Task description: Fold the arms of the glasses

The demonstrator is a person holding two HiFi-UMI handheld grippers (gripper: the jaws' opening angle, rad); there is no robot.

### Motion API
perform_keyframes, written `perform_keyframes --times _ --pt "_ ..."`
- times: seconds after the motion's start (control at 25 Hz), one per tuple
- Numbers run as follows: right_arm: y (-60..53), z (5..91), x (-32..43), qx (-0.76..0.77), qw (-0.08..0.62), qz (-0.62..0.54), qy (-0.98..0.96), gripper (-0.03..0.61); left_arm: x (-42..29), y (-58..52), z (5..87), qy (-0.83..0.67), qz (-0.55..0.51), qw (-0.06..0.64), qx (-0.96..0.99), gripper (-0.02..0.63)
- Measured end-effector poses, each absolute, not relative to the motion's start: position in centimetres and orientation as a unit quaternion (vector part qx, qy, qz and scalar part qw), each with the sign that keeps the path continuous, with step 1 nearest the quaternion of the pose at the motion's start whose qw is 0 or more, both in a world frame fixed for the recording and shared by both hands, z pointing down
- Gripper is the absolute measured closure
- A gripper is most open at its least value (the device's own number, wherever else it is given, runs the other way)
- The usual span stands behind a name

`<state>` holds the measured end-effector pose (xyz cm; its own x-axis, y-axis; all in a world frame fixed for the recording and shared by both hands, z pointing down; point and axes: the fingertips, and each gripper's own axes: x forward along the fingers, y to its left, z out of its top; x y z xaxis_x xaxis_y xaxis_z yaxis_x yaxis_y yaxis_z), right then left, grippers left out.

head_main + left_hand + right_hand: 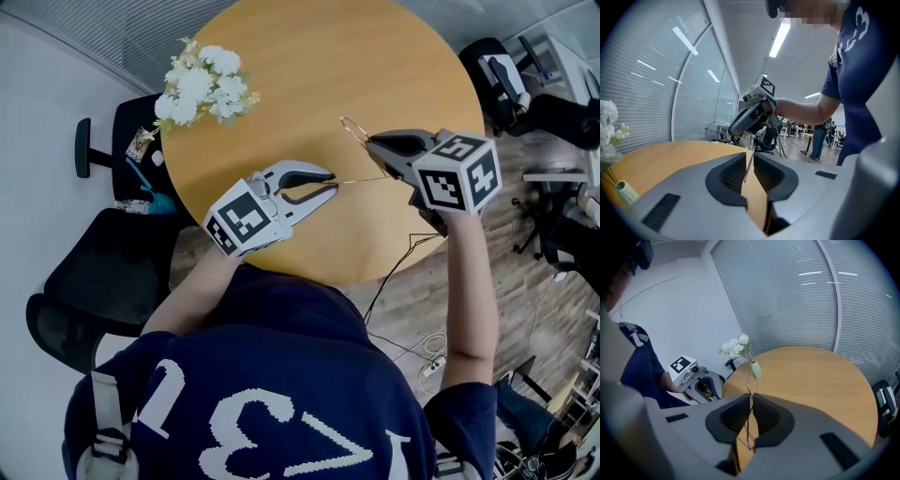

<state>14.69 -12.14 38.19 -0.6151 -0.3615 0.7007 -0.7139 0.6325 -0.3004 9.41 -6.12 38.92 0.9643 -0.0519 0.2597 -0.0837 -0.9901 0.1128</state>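
- The glasses hang above the round wooden table, at its near right part, touching nothing but the grippers.
- The right gripper has its fingers closed on the thin wire frame, which runs up and down through the pinch.
- One arm of the glasses reaches out level towards the left gripper.
- The left gripper's fingers stand a little apart; the arm's tip lies in the gap, not squeezed.
- White flowers in a small vase stand at the table's far left edge, well apart from the glasses.
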Motion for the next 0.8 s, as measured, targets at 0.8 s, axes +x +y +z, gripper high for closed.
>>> perform_keyframes --times 0.8 --pt "-9.9 41.0 12.1 0.265 0.311 0.324 -0.853 0.540 8.3 -10.0 41.1 -0.089 0.143 0.126 0.978 0.499"
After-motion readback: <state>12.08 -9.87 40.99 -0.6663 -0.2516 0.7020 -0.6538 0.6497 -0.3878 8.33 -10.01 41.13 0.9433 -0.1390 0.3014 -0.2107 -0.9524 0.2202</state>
